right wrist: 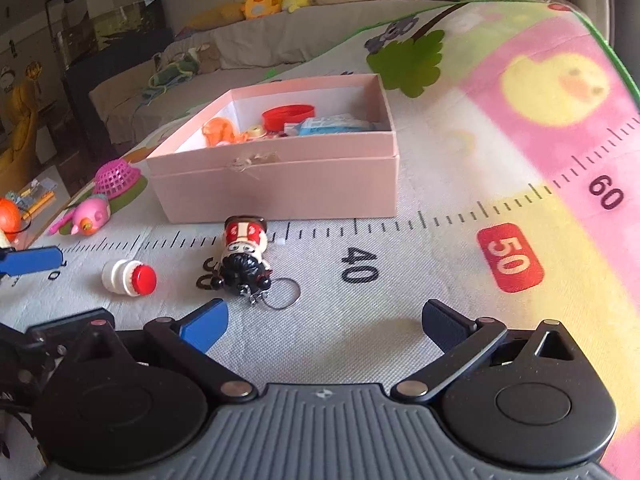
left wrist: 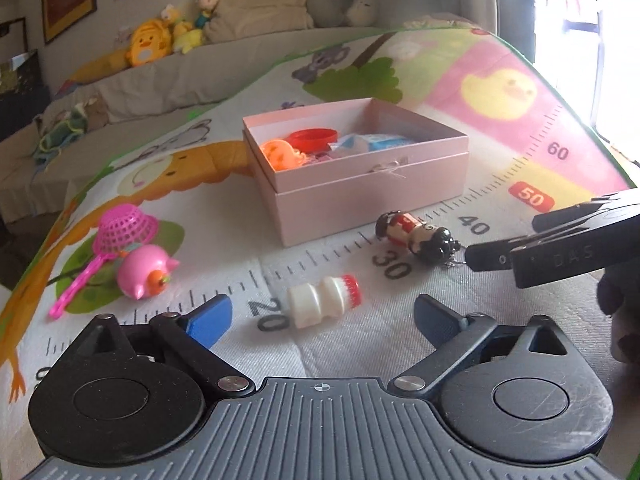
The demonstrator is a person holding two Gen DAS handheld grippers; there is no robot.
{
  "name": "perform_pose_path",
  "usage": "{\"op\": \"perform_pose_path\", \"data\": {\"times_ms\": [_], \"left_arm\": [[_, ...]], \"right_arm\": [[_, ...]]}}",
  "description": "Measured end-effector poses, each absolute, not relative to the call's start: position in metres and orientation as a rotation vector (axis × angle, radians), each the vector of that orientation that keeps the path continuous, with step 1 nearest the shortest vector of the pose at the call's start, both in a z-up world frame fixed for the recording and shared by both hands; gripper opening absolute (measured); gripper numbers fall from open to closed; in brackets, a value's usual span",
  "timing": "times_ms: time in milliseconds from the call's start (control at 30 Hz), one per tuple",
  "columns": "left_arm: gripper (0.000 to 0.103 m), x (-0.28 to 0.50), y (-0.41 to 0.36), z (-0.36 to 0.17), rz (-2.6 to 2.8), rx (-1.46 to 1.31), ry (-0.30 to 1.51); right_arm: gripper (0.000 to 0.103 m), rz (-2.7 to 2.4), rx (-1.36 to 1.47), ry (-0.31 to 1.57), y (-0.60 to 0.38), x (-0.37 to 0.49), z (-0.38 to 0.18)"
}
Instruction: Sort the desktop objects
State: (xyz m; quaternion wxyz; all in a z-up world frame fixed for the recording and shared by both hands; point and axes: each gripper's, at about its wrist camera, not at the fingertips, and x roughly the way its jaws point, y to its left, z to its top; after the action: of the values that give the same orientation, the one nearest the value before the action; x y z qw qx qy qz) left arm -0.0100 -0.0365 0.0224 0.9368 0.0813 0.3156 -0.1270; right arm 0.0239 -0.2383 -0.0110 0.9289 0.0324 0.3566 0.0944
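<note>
The small white bottle with a red cap [left wrist: 324,300] lies on its side on the play mat [left wrist: 360,344], low in the middle of the left wrist view, just beyond the left tongs [left wrist: 323,318], whose blue pads stand apart with nothing between them. Up and to the right of it lies the figurine keychain [right wrist: 244,258], its ring toward the right tongs [right wrist: 324,326], which are also spread and empty. Behind both, in the centre of the frame, sits the pink box [left wrist: 372,200], already holding an orange toy, a red lid and a blue-and-white packet. At the left edge lie a pink pig toy [left wrist: 146,270] and a pink strainer [left wrist: 120,232].

The step in hand looks like the left tongs taking the bottle. It would go best by lowering the pads either side of its ribbed waist, square to its length, since a round body may roll away if nudged by one pad first.

Readable writing: the mat's printed ruler shows 20, 30, 40, 50 and 60; "DAS" is embossed on the right tool's arm.
</note>
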Motion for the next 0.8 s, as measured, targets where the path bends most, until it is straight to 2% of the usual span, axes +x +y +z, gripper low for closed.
{"op": "perform_pose_path", "data": {"times_ms": [33, 67, 167, 200, 233, 300, 367, 600, 667, 700, 733, 800], "left_arm": [[0.072, -0.003, -0.038, 0.019, -0.253, 0.149, 0.672], [0.068, 0.004, -0.038, 0.017, -0.246, 0.127, 0.697], [0.064, 0.015, -0.032, 0.012, -0.234, 0.066, 0.721], [0.057, 0.015, -0.031, 0.012, -0.237, 0.062, 0.715], [0.051, 0.014, -0.03, 0.012, -0.242, 0.061, 0.709], [0.048, 0.012, -0.026, 0.013, -0.249, 0.061, 0.704], [0.048, 0.008, -0.021, 0.013, -0.245, 0.075, 0.702], [0.05, -0.001, -0.001, 0.013, -0.242, 0.085, 0.7], [0.056, -0.001, 0.001, 0.013, -0.262, 0.067, 0.7], [0.06, -0.001, 0.001, 0.013, -0.265, 0.062, 0.697], [0.063, -0.001, -0.001, 0.013, -0.269, 0.062, 0.695], [0.068, 0.002, -0.004, 0.013, -0.27, 0.064, 0.694]], "right_arm": [[0.1, 0.192, 0.064, 0.721, -0.239, 0.023, -0.007], [0.097, 0.204, 0.048, 0.714, -0.239, 0.022, -0.001], [0.094, 0.24, -0.047, 0.697, -0.231, 0.019, 0.018], [0.092, 0.253, -0.077, 0.697, -0.227, 0.02, 0.024], [0.086, 0.27, -0.097, 0.702, -0.224, 0.021, 0.027], [0.074, 0.325, -0.123, 0.734, -0.215, 0.029, 0.031], [0.061, 0.366, -0.137, 0.766, -0.203, 0.038, 0.03], [0.06, 0.375, -0.187, 0.817, -0.165, 0.073, 0.009], [0.048, 0.355, -0.195, 0.843, -0.161, 0.08, 0.001], [0.047, 0.352, -0.196, 0.853, -0.162, 0.081, -0.001], [0.036, 0.357, -0.184, 0.85, -0.164, 0.08, -0.001], [0.032, 0.362, -0.187, 0.861, -0.167, 0.075, 0.001]]}}
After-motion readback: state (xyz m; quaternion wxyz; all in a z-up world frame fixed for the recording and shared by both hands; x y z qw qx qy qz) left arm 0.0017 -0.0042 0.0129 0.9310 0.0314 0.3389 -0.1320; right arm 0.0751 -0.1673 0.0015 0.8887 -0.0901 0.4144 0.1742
